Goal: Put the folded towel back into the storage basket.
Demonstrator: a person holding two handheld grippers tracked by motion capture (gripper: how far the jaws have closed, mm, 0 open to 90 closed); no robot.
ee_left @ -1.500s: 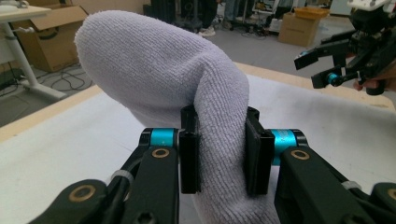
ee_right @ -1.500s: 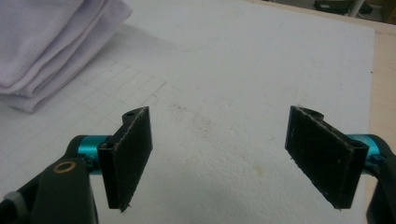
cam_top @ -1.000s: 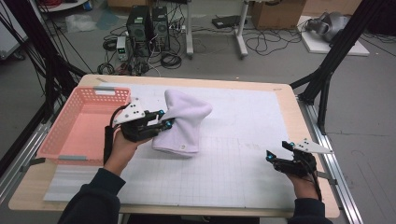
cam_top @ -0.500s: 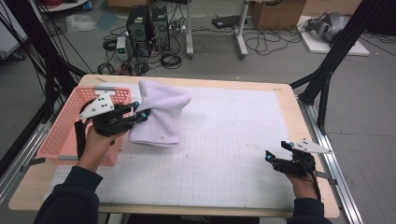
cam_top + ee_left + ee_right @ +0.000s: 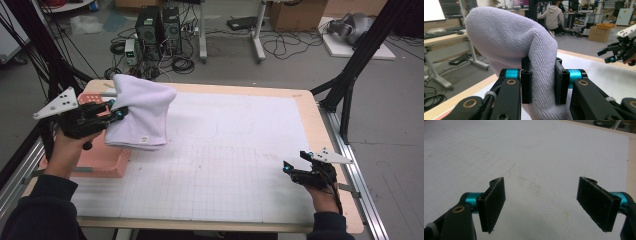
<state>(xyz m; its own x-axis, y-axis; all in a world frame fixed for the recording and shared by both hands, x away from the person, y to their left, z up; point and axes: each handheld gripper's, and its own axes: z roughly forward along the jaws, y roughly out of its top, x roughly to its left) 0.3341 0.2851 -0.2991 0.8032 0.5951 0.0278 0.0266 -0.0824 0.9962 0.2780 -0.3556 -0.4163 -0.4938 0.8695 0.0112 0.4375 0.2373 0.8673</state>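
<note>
A folded pale lilac towel (image 5: 142, 110) hangs in the air over the pink basket (image 5: 102, 161) at the table's left edge. My left gripper (image 5: 116, 111) is shut on the towel's fold; in the left gripper view the towel (image 5: 514, 42) bulges up between the two black pads (image 5: 560, 82). My right gripper (image 5: 289, 167) rests low over the white mat (image 5: 225, 150) near the front right corner. In the right gripper view its jaws stand wide apart around bare mat (image 5: 541, 187), so the right gripper (image 5: 544, 202) is open.
The wooden table rim (image 5: 330, 150) borders the mat on the right. Black frame legs (image 5: 350, 85) stand past the right edge. Computers and cables (image 5: 160, 35) lie on the floor behind. In the left gripper view a person (image 5: 554, 17) sits at a far desk.
My left gripper has carried the towel leftward and slightly upward, from the mat to above the pink basket. The right gripper has stayed where it was, open.
</note>
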